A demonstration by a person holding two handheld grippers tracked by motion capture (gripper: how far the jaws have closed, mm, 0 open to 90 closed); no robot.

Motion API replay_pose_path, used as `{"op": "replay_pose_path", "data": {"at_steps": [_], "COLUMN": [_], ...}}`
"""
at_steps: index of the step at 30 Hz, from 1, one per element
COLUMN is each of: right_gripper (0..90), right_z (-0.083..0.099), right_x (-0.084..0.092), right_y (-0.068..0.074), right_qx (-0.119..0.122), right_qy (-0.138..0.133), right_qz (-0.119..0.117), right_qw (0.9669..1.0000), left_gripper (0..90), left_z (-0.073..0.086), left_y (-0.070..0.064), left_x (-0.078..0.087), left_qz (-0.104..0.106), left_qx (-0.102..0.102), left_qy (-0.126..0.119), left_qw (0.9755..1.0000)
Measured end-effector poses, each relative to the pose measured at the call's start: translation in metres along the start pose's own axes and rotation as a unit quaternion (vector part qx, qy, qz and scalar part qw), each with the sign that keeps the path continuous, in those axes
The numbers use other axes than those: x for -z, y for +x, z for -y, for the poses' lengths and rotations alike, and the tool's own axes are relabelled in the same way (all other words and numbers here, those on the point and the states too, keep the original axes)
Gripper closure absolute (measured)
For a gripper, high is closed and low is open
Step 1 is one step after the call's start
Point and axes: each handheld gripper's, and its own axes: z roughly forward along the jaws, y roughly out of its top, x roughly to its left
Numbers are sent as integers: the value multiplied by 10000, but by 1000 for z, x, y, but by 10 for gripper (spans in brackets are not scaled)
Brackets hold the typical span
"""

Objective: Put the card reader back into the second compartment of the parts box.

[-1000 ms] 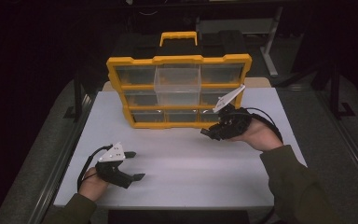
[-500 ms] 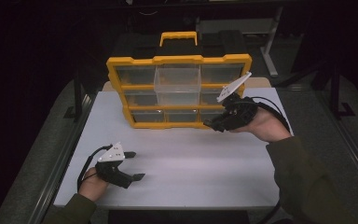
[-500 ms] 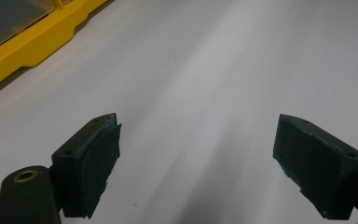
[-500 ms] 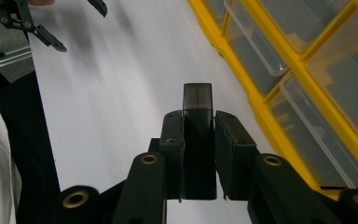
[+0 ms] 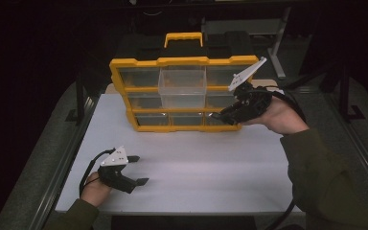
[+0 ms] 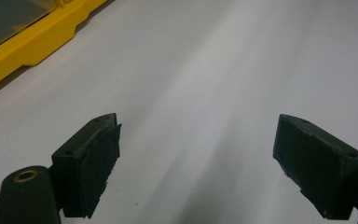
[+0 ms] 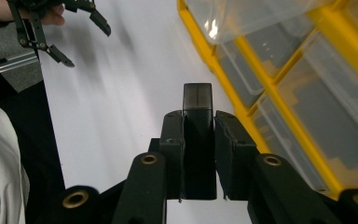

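White tabletop (image 5: pixel 196 158) under dark surroundings. Yellow drawer organiser (image 5: pixel 184 93) stands upright at 12 o'clock on the table, one clear drawer (image 5: pixel 182 86) in its top-centre slot pulled partly out. Right gripper (image 5: pixel 220 116) held off the table at roughly 2 o'clock, just before the organiser's lower right drawers; jaws clamped on a small dark block (image 7: pixel 198 135), possibly smoky plastic, material unclear. Block's top pokes past the pads. Left gripper (image 5: pixel 136 170) low over the table at 8 o'clock, well apart from the organiser, jaws spread wide, nothing between them.
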Motion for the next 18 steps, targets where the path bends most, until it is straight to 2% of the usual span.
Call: {"op": "replay_pose_path", "data": {"at_steps": [9, 18], "right_gripper": [726, 726], "right_z": [-20, -50], "right_x": [24, 50], "right_y": [-7, -11], "right_qx": [39, 157], "right_qy": [-160, -384], "right_qz": [84, 227], "right_qw": [9998, 9989], "left_gripper": [146, 146], "left_z": [1, 2], "left_y": [2, 3], "left_x": [0, 0], "left_qz": [14, 27], "left_qx": [28, 52], "left_qy": [7, -8], "left_qw": [10000, 10000]}}
